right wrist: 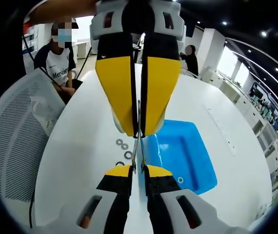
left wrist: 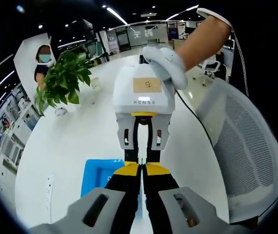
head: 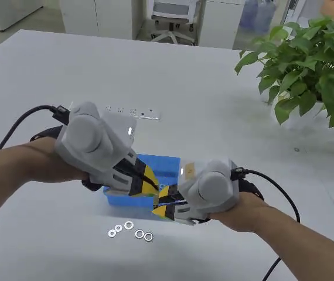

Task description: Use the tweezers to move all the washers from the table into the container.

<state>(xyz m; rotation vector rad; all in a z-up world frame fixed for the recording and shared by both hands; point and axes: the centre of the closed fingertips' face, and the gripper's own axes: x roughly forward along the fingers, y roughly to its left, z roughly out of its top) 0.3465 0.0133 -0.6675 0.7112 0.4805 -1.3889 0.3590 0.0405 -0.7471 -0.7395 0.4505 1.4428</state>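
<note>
Nose to nose above the smooth blue plastic container (head: 162,164), the left gripper (head: 148,180) and right gripper (head: 164,205) both press shut on thin, slick steel tweezers (right wrist: 137,146), which could twist or slip free between them, while the small flat metal ring washers (head: 129,230) lie on the matte table (head: 67,252) just beside their tips.

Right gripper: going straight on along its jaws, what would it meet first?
The left gripper, whose yellow jaws face it almost tip to tip. A thin metal strip, probably the tweezers, runs between them. The blue container lies off to one side of that line.
</note>
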